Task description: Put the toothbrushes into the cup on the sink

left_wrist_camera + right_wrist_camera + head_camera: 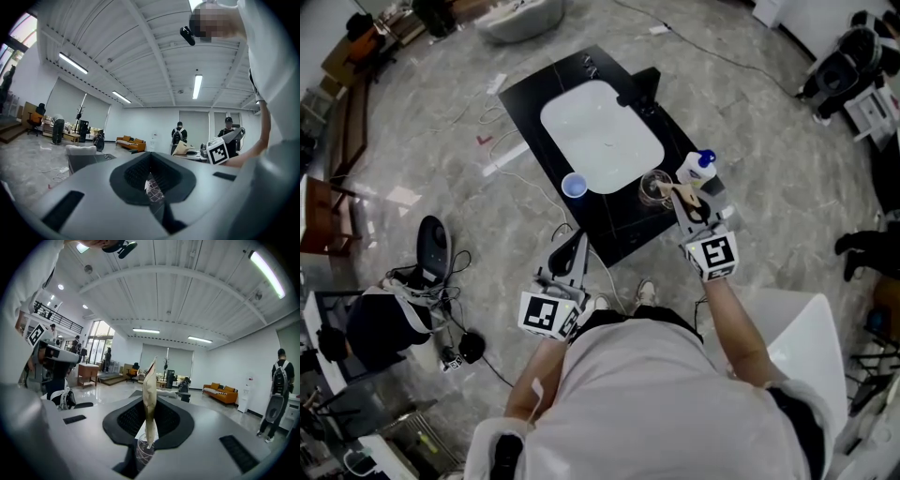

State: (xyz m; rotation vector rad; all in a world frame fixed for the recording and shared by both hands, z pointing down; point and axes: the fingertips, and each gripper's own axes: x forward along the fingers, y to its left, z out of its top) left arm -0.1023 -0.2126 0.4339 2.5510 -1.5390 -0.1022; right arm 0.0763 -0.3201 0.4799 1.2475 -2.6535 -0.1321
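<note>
On the black sink counter [609,225] a clear glass cup [656,187] stands right of the white basin [600,136]. My right gripper [692,208] is shut on a cream toothbrush [679,192], which hangs at the cup's right rim. In the right gripper view the toothbrush [149,394] stands upright between the jaws of the right gripper [149,427], with the clear cup [142,453] just below. My left gripper [572,251] hovers off the counter's near corner; in the left gripper view the left gripper [151,183] has its jaws together with nothing held.
A small blue cup [574,186] sits at the basin's near left edge. A white bottle with a blue cap [697,167] stands just behind the glass cup. A black faucet [642,89] rises at the basin's far right. Cables lie on the floor [487,131].
</note>
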